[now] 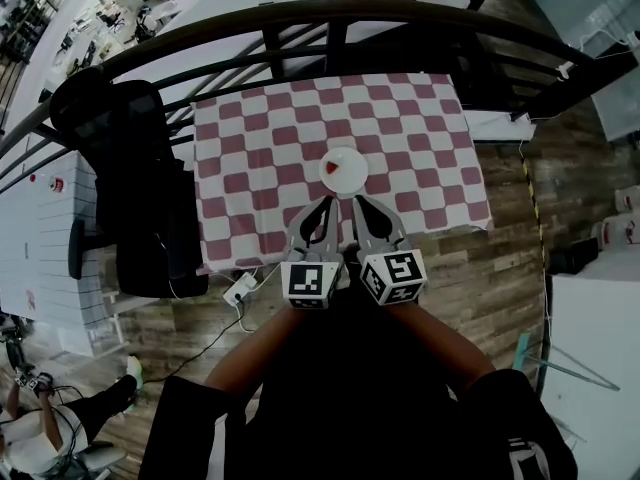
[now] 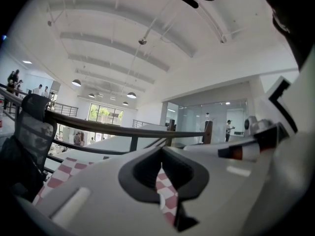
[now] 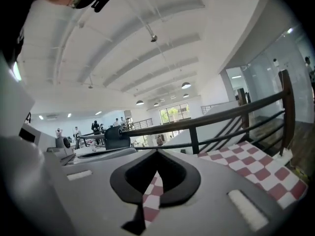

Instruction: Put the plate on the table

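The person's forearms (image 1: 300,343) in dark sleeves fill the bottom of the head view, each hand carrying a gripper with a marker cube. The left gripper (image 1: 327,203) and the right gripper (image 1: 358,203) lie side by side, pointing out over the near edge of the table (image 1: 250,158). Each has its jaws closed together on nothing, and only a sliver of checked cloth shows through the opening behind the tips.

The plate (image 1: 343,169) sits on the red and white checked cloth, about mid-table and just beyond both sets of tips. Neither gripper holds it. It is white with a red patch on it, too small to identify.

A black office chair (image 1: 125,178) stands against the table's left side. A dark curved railing (image 1: 300,13) runs behind the far edge. A white power strip (image 1: 241,288) with its cable lies on the wooden floor (image 1: 500,268) below the table's near left corner. Another person (image 1: 50,428) sits at the lower left.
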`<state>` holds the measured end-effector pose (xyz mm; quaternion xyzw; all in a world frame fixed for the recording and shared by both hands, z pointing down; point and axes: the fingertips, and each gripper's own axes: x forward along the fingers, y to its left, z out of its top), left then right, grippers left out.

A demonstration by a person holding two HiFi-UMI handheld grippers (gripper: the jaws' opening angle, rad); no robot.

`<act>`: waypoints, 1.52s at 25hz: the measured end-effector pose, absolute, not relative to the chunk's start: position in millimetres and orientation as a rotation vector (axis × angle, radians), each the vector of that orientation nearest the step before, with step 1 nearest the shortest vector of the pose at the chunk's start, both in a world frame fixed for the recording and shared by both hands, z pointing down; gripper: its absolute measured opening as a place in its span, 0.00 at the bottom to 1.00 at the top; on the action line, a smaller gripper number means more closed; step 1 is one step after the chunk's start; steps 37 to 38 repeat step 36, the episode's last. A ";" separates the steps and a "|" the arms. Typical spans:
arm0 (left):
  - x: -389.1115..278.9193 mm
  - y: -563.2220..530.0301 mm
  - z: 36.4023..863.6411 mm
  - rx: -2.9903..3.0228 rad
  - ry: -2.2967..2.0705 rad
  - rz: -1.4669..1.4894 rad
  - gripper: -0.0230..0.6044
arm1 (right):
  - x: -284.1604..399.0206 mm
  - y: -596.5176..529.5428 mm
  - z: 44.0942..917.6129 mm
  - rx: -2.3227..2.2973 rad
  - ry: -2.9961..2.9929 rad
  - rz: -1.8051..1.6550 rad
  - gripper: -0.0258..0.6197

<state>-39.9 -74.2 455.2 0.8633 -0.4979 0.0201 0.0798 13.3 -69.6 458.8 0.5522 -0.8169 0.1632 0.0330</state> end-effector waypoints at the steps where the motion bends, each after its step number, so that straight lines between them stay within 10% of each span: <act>1: -39.7 -74.7 453.4 2.585 -1.492 0.053 0.05 | 12.2 -68.7 456.6 1.700 -2.512 0.472 0.04; 38: -61.9 -67.2 455.9 2.575 -1.528 0.041 0.05 | -16.0 -65.6 463.4 1.642 -2.463 0.295 0.04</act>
